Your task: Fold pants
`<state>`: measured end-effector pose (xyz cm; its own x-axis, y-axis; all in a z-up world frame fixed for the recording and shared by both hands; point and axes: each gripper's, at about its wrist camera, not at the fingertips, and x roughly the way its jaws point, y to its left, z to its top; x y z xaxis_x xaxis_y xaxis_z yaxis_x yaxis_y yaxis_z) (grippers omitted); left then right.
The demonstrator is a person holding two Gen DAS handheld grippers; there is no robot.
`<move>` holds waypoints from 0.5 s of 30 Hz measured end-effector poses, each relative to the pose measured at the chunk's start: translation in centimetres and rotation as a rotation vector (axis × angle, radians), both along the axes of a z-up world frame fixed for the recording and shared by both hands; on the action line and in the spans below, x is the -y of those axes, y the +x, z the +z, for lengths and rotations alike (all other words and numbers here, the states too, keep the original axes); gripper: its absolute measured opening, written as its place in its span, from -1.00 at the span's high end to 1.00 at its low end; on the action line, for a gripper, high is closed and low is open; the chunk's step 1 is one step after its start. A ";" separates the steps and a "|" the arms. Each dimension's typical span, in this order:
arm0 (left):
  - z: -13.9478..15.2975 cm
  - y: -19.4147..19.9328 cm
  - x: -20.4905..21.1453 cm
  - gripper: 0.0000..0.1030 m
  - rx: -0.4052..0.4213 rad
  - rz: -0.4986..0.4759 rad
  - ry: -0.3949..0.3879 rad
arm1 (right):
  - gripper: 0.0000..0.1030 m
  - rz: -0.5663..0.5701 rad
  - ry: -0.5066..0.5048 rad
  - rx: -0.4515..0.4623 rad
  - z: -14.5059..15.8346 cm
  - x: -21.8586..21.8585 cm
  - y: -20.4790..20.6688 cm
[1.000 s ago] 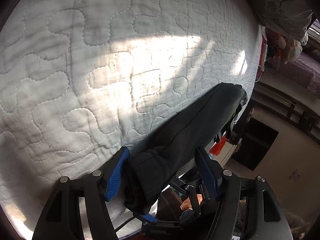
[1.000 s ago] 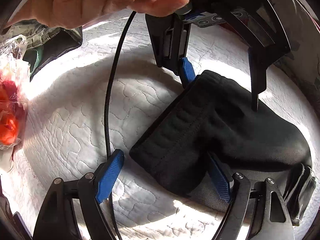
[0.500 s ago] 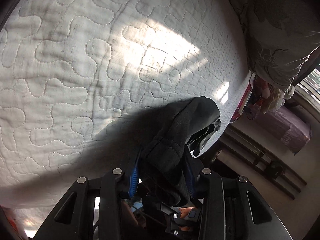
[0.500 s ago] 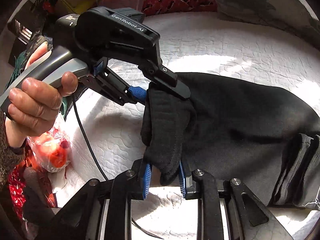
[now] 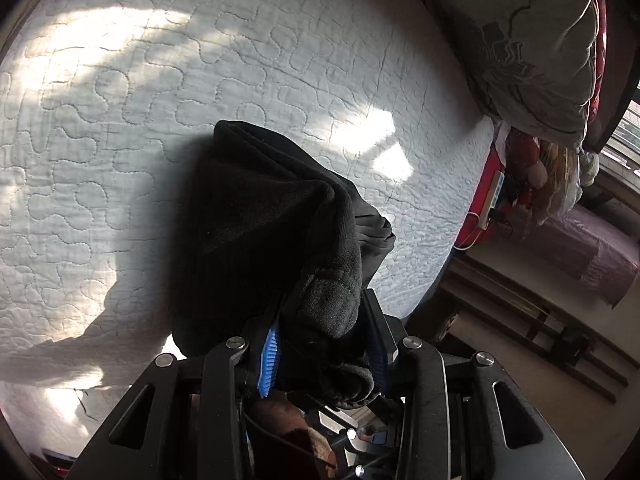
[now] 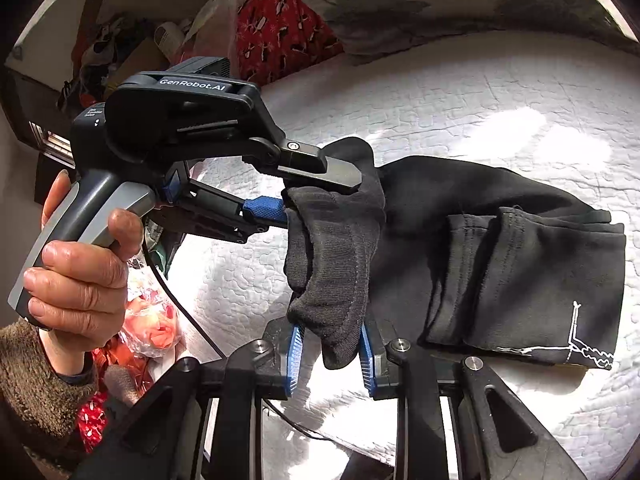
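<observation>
Pants (image 6: 500, 248), black knit fabric, lay part-folded on the white quilted bed (image 6: 460, 92), their ribbed end lifted by both hand-held grippers: left (image 5: 324, 350) and right (image 6: 328, 354) each clamped on it, seemingly shallowly, so the thick edge could slip free.

"GenRobot.AI" in white on the left tongs (image 6: 316, 196), smaller label below unreadable

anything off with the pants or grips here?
Nothing stands out. Both grippers, left and right, are shut on one bunched end of the pants; the rest lies folded on the quilt.
</observation>
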<state>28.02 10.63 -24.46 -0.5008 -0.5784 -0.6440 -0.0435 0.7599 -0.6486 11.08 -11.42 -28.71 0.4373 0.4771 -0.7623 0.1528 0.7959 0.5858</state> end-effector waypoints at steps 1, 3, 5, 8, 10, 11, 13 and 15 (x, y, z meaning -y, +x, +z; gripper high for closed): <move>0.1 -0.6 1.6 0.31 0.001 -0.014 0.005 | 0.48 -0.030 0.016 -0.007 -0.8 1.1 -0.9; -0.4 -1.5 5.0 0.31 0.004 -0.046 0.014 | 0.48 -0.082 0.034 -0.018 -1.1 3.5 -2.5; -1.3 -2.5 8.3 0.31 0.001 -0.072 0.027 | 0.47 -0.128 0.048 -0.032 -1.9 6.3 -3.6; -3.3 -4.1 13.1 0.31 -0.004 -0.114 0.073 | 0.47 -0.193 0.079 -0.074 -3.7 9.8 -5.2; -4.5 -5.2 15.8 0.26 0.022 -0.159 0.142 | 0.44 -0.219 0.118 -0.131 -5.6 11.7 -5.9; -5.0 -5.6 16.9 0.21 0.032 -0.176 0.171 | 0.43 -0.247 0.158 -0.161 -6.7 12.7 -6.3; -4.8 -6.3 18.0 0.01 0.026 -0.170 0.165 | 0.36 -0.277 0.214 -0.207 -8.4 14.1 -6.9; -3.9 -6.5 18.0 -0.22 0.040 -0.140 0.129 | 0.32 -0.272 0.230 -0.216 -9.0 14.9 -7.2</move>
<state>21.50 -7.41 -28.35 -0.5431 -0.4164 -0.7292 0.0925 0.8335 -0.5448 3.89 -26.35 -37.69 0.4127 0.5347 -0.7374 0.4784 0.5616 0.6750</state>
